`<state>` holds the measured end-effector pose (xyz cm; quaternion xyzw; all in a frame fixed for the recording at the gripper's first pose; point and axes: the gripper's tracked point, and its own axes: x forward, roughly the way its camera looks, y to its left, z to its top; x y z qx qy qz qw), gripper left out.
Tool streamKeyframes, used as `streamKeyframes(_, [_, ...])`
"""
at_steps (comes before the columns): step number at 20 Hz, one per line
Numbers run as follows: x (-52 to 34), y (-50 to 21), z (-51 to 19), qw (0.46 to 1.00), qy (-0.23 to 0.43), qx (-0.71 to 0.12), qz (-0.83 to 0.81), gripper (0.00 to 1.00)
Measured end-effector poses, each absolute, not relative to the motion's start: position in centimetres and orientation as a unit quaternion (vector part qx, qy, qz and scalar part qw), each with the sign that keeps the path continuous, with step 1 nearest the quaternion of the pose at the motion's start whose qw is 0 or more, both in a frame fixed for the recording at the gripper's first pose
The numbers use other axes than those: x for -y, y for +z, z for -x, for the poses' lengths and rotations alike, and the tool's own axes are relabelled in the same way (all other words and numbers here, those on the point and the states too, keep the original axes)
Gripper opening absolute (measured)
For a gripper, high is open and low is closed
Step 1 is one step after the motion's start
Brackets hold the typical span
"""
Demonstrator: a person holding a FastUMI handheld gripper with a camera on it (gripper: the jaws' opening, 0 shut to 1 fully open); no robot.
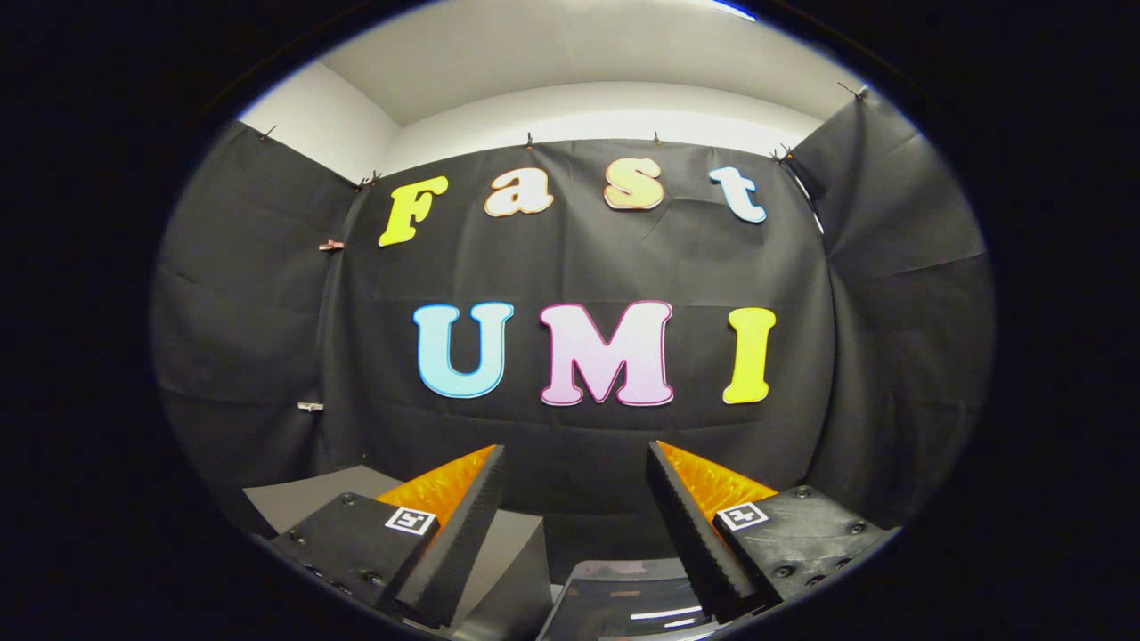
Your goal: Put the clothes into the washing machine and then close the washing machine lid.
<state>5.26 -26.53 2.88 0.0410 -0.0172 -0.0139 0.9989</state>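
Your gripper is raised and looks at the booth wall; its fingers stand wide apart in the lower middle of the frame and hold nothing. Between and below them, at the bottom centre, you see a dark glossy curved surface; I judge it is the lid of the washing machine, but I cannot tell for sure. A grey block lies at the lower left, behind the left finger. Clothes should be soft, light and limp, so pinch a thick fold, not an edge. Each finger base carries a small square marker; it has no readable text.
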Motion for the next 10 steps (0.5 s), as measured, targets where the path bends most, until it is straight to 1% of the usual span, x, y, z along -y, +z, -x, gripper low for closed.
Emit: streamKeyframes(10, [25.3,5.2,-3.2,0.999,0.018,0.035,-0.014,0.99])
